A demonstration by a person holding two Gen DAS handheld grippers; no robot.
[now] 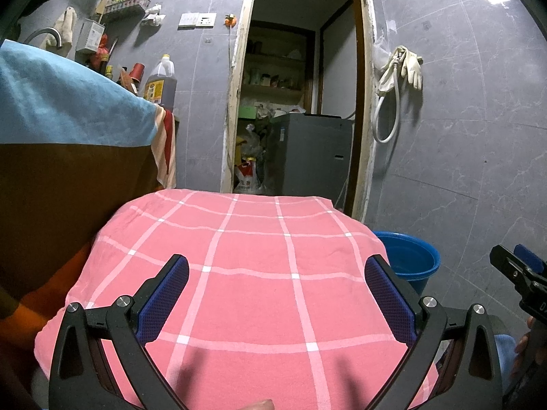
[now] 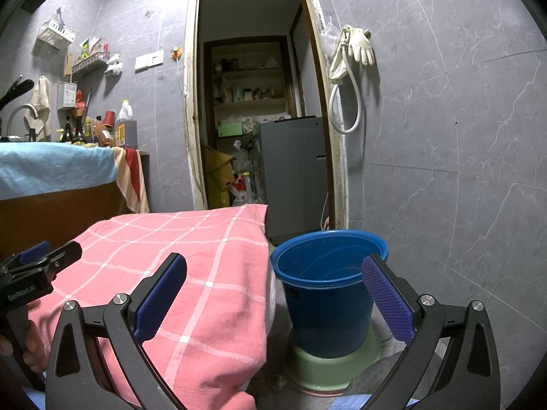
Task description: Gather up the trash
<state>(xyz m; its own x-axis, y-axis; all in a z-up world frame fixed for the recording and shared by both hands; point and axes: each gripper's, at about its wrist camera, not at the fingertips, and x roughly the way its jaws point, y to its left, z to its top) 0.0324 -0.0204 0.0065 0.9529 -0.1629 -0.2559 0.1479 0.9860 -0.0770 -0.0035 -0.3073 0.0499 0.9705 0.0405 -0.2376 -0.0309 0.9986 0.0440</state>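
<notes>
Both grippers stand released and empty: left gripper [image 1: 277,302] over the pink checked cloth [image 1: 239,273], right gripper [image 2: 273,304] between that cloth and the blue bucket [image 2: 328,294]. No trash is visible on the cloth or floor; the bucket, on a green basin [image 2: 342,365] just beside the cloth, appears empty. Judgement: handling properties and grasp point of the trash cannot be assessed.

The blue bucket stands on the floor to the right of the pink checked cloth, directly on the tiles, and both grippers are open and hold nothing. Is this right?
Not quite. The blue bucket stands on a pale green basin, not directly on the tiles; the right wrist view shows it. The rest holds: it is right of the pink checked cloth, and both grippers are open and empty.
</notes>
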